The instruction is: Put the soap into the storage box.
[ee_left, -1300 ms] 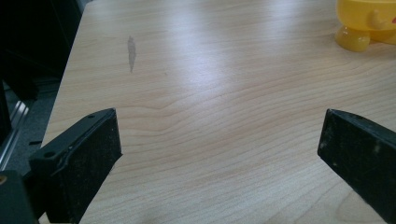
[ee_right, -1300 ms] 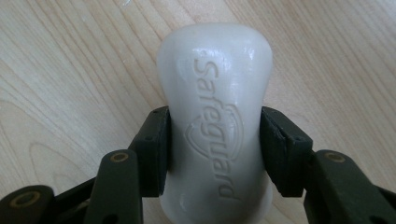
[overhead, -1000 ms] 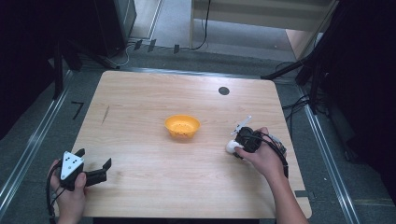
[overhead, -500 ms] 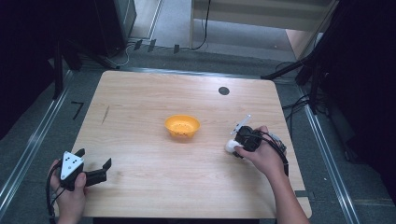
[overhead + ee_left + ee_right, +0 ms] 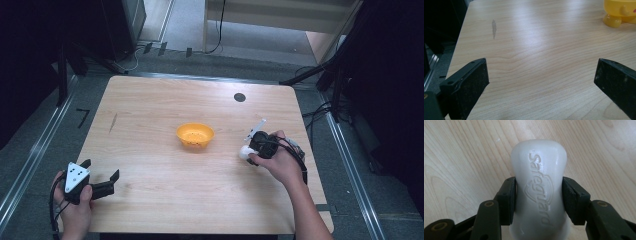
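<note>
Table (image 5: 150,115): hand-held gripper (image 5: 538,200) (right) pinches, seemingly, soap (image 5: 539,185).

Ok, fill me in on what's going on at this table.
A person sits at a wooden table with a gripper in each hand. The right gripper is shut on a white bar of soap, its jaws pressing the bar's narrow waist just above the tabletop, to the right of an orange bowl in the middle. The left gripper is open and holds nothing, down at the near left corner, pointing toward the bowl.
</note>
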`<state>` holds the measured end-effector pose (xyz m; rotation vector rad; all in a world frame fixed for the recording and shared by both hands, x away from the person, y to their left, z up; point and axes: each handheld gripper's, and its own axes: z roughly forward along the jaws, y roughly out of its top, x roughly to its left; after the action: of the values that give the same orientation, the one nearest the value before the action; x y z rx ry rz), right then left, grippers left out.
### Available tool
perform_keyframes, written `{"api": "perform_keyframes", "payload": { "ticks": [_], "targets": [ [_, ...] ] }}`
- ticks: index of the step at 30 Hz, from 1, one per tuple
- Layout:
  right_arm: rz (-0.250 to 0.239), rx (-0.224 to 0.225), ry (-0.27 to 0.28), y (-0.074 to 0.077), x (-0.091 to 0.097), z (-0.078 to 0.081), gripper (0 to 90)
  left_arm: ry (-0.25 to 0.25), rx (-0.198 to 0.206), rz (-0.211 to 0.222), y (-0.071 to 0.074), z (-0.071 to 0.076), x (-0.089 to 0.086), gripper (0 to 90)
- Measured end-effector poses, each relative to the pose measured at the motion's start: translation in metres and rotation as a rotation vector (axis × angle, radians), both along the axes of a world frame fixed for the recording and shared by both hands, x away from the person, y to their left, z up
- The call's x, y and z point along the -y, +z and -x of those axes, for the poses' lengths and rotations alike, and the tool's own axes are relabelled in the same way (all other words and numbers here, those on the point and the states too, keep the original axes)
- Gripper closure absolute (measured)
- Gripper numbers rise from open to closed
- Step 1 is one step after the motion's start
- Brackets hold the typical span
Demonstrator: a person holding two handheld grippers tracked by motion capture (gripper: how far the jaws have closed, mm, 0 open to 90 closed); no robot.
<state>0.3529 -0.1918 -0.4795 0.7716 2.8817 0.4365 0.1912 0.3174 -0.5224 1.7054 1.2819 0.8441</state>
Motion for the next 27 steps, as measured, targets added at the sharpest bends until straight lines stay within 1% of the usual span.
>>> {"api": "perform_keyframes", "payload": {
  "ticks": [2,5,10,13,14,15,16,24,25,26,27],
  "targets": [
    [-0.009,0.006,0.011,0.002,-0.001,-0.001,50.2,0.000,-0.001,0.000,0.000,0.000,0.000,0.0],
    [-0.011,0.007,0.018,0.004,-0.003,-0.002,50.2,0.000,-0.001,-0.002,0.000,0.000,0.000,0.0],
    [-0.011,0.026,0.040,0.009,-0.009,-0.005,50.3,0.000,0.000,0.000,0.000,0.000,0.000,0.0],
    [-0.009,0.027,0.056,0.011,-0.013,-0.007,50.3,-0.001,-0.001,0.000,0.000,0.000,0.000,0.0],
    [-0.007,0.030,0.069,0.011,-0.014,-0.009,50.2,-0.001,0.000,0.000,0.000,0.000,0.000,0.0],
    [-0.006,0.027,0.059,0.012,-0.016,-0.008,50.2,-0.001,-0.001,0.000,0.000,0.000,0.000,0.0],
    [-0.009,0.032,0.071,0.012,-0.017,-0.009,50.2,-0.001,0.000,0.000,0.000,0.000,0.000,0.0],
    [-0.036,0.050,0.099,0.017,-0.024,-0.013,50.2,-0.002,0.000,0.000,0.000,0.000,0.000,0.0],
    [-0.037,0.051,0.111,0.017,-0.025,-0.014,50.2,-0.003,-0.001,-0.001,0.000,0.000,0.000,0.0],
    [-0.033,0.052,0.106,0.017,-0.026,-0.014,50.2,-0.003,-0.002,-0.002,0.000,0.000,0.000,0.0],
    [-0.033,0.050,0.117,0.017,-0.027,-0.015,50.3,-0.002,-0.001,-0.002,0.000,0.000,0.000,0.0]
  ]
}}
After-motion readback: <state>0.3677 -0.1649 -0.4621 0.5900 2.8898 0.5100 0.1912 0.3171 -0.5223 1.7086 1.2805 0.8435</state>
